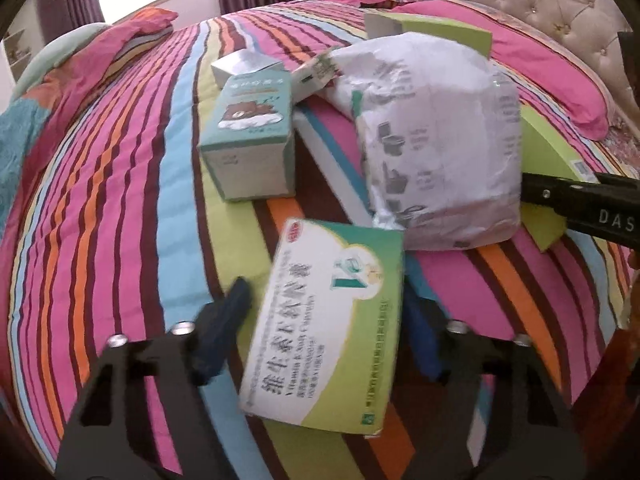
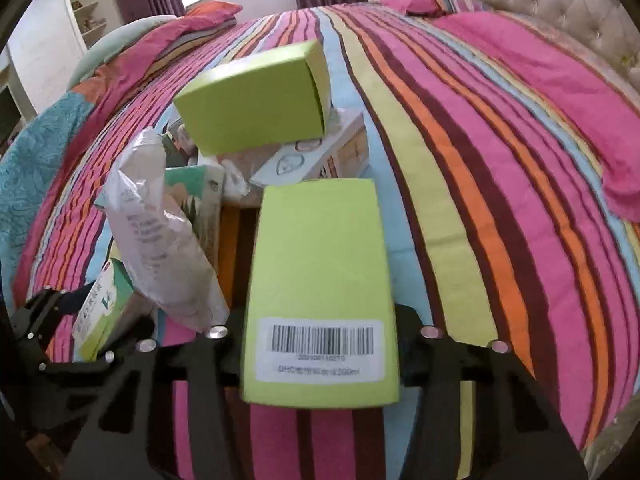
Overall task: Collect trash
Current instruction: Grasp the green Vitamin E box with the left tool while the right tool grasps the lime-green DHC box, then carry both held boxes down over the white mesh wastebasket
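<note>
Cardboard vitamin box (image 1: 324,328) in left claw (image 1: 326,308), glossy and flat.

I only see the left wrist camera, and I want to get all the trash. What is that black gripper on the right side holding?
Observer: The right gripper is shut on a lime green box, with the box's broad face towards its camera.
Operator: Is there anything on that box?
Observer: Yes, a white barcode label at the end nearest the camera.
Operator: Does the other green box behind the bag lie flat on the bed?
Observer: No. The second lime green box sits tilted on top of a pale box.
</note>
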Action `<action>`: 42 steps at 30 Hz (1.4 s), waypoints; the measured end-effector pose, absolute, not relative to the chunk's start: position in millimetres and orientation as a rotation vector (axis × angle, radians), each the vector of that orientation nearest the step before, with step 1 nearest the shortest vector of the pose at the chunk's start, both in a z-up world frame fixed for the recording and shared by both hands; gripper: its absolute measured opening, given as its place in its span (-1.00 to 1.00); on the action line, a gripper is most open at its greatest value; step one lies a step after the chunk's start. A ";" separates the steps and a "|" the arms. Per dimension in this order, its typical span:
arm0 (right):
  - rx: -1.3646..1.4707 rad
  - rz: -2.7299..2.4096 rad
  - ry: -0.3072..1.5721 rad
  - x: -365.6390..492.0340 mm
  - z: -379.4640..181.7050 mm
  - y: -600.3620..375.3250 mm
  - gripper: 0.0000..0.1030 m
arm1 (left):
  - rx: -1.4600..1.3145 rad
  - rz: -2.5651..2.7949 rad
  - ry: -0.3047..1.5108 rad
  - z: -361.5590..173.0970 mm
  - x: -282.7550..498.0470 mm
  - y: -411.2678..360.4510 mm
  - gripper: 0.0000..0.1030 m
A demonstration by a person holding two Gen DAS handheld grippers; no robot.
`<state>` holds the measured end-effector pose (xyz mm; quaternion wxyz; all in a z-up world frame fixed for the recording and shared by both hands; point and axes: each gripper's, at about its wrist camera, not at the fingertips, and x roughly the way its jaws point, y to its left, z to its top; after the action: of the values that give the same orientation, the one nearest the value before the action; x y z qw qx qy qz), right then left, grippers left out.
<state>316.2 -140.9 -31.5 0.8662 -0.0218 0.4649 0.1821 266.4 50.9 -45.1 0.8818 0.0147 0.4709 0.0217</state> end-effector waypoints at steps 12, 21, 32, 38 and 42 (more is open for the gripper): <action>0.034 0.423 0.951 294.5 -2.8 -167.7 -0.09 | -0.038 0.021 0.925 -14.6 249.0 46.3 0.08; 0.055 0.437 0.912 264.7 17.6 -184.1 -0.09 | -0.078 0.004 0.867 12.1 202.8 46.2 0.08; 0.044 0.519 0.909 209.9 34.8 -191.3 -0.09 | -0.097 -0.018 0.869 15.8 131.3 34.2 0.08; 0.042 0.548 0.931 179.4 30.2 -192.3 -0.09 | -0.112 -0.044 0.903 3.0 90.0 23.6 0.08; 0.036 0.559 0.961 157.6 18.8 -192.2 -0.09 | -0.139 -0.065 0.948 -12.2 71.6 18.8 0.08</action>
<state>157.6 -192.2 18.8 0.8492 0.0172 0.4561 0.2654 71.6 18.8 -12.2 0.8869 -0.0669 0.4559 -0.0311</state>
